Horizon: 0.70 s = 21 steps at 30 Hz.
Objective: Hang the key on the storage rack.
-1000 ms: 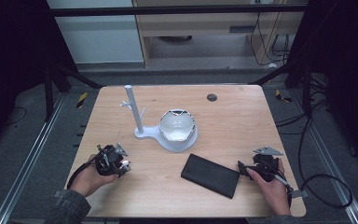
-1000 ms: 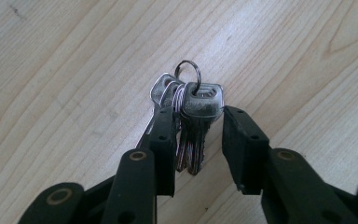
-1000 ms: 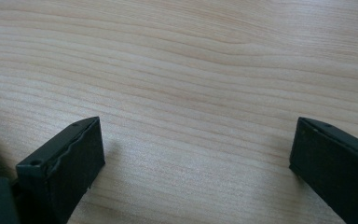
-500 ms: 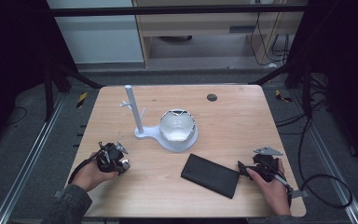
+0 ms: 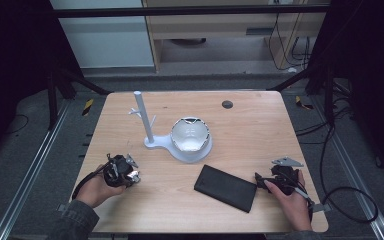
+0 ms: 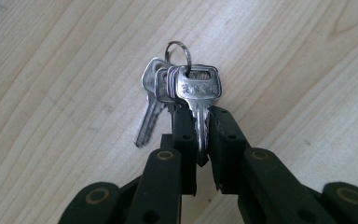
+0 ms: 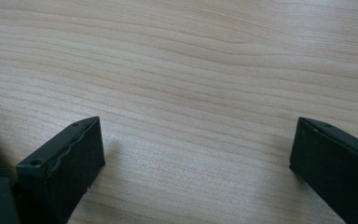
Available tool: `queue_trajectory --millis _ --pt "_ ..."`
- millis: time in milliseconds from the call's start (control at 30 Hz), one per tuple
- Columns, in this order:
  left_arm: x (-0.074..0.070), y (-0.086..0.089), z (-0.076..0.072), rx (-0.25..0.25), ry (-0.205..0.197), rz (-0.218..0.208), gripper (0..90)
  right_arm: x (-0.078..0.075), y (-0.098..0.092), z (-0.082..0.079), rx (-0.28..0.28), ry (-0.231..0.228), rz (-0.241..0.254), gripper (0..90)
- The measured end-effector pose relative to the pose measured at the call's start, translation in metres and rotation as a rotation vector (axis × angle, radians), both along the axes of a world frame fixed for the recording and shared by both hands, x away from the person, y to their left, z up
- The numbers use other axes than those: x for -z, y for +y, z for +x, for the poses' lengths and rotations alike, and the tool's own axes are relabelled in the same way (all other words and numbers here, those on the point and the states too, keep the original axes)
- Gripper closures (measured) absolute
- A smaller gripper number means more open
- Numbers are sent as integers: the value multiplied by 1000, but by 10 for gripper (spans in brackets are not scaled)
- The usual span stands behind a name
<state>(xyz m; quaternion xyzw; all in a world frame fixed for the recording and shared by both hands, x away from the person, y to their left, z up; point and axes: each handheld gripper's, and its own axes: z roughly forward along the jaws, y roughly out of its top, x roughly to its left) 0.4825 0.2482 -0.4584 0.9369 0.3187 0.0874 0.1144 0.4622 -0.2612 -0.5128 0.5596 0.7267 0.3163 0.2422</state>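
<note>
- Left gripper, front-left of the bowl: clenched on the blade of one key of a bunch of keys, just above the table.
- Right gripper, front-right of the bowl: released, jaws wide apart over bare wood.
- Black case flat, in front of the bowl, just beside the right gripper.
- White stand upright, left of the bowl.

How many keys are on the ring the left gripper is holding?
3 can be made out. The front key is pinched by its blade between the left gripper's jaws; a second key lies close behind it; a third key hangs left. Another could be hidden behind.
</note>
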Motion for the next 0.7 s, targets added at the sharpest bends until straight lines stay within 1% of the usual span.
queue_trajectory --millis 67,100,133,167,200,233,300,467,500,600,667,700 --pt "1 0 -1 3 4 6 812 0 0 0 0 0 0 31" --pt "2 2 -2 15 17 21 812 0 0 0 -1 0 0 31" --pt "2 2 -2 15 17 21 811 0 0 0 -1 0 0 31" --pt "2 3 -2 18 26 23 811 0 0 0 -1 0 0 31" --pt "2 3 -2 18 26 23 810 0 0 0 -1 0 0 31" --pt "2 4 -3 10 15 9 810 0 0 0 -2 0 1 31" --pt "2 4 -3 10 16 3 805 0 0 0 -2 0 1 31" --pt "1 3 -3 0 2 -7 678 0 0 0 -4 1 -1 31" --pt "1 2 -3 -1 -15 -11 656 0 0 0 -3 0 0 31" --pt "3 1 -2 -2 -7 -13 644 0 0 0 -3 0 1 31" --pt "7 1 0 -13 0 -16 612 0 0 0 -5 0 -1 31" --pt "7 1 2 -21 -5 -33 611 0 0 0 -5 0 -1 31"
